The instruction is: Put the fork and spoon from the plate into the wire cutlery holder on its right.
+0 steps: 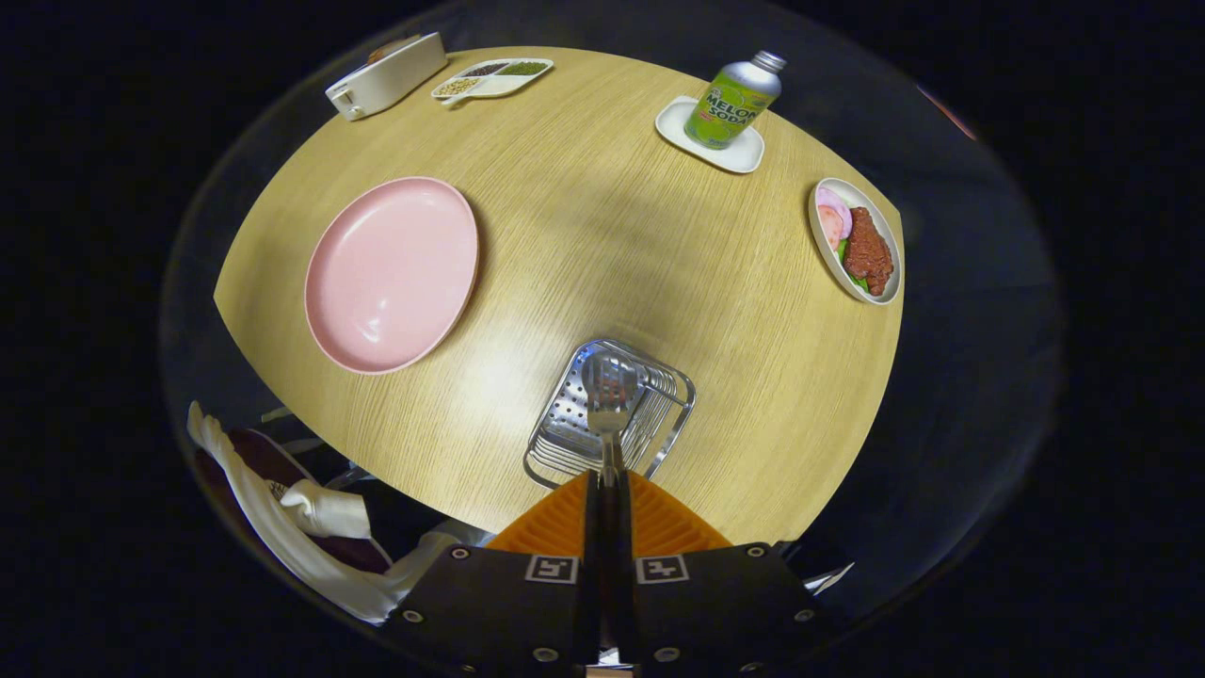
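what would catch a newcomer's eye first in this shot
Most likely the spoon pinched between the closed gripper fingers, hanging bowl-first over the wire cutlery holder just ahead of them. Next, the bare pink plate beyond and to the left of the holder on the wooden table. Farther off, the green soda bottle stands on a small white tray.
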Motion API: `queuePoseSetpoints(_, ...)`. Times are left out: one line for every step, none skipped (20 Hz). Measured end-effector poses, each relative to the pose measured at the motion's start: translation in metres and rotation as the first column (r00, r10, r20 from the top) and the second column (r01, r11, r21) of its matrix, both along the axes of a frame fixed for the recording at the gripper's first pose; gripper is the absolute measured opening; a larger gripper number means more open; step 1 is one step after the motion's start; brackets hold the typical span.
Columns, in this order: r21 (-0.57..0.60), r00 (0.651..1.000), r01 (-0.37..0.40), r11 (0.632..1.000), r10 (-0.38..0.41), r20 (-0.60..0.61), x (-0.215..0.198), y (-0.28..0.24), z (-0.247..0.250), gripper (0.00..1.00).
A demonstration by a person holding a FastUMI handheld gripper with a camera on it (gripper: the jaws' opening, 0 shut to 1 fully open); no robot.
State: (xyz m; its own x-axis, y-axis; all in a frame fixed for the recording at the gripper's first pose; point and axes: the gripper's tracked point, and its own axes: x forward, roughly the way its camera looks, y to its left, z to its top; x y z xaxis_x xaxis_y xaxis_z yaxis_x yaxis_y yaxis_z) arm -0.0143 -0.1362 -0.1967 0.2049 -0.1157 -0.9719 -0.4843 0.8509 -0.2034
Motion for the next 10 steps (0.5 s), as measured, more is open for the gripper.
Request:
queuePoseSetpoints(0.009,1.000,0.000,1.000,0.000,0.003,-0.001,-0.001,0.000,0.08)
queuePoseSetpoints(0.028,1.000,0.006,1.000,-0.006,0.007,-0.001,0.000,0.003,0.08)
queuePoseSetpoints(0.054,1.000,0.020,0.998,-0.021,0.013,-0.002,0.002,0.006,0.11)
queuePoseSetpoints(0.086,0.999,0.038,0.996,-0.040,0.020,-0.002,0.004,0.008,0.12)
queuePoseSetpoints(0.113,0.997,0.057,0.992,-0.062,0.041,0.000,0.004,0.013,0.17)
queuePoseSetpoints(0.144,0.995,0.074,0.987,-0.083,0.061,0.002,0.007,0.019,0.21)
queuePoseSetpoints(0.176,0.991,0.086,0.981,-0.103,0.088,0.004,0.009,0.025,0.31)
queuePoseSetpoints(0.214,0.986,0.088,0.973,-0.116,0.122,0.008,0.014,0.032,0.35)
queuePoseSetpoints(0.247,0.978,0.090,0.965,-0.132,0.159,0.013,0.018,0.039,0.56)
queuePoseSetpoints(0.278,0.970,0.096,0.956,-0.152,0.190,0.016,0.023,0.048,0.71)
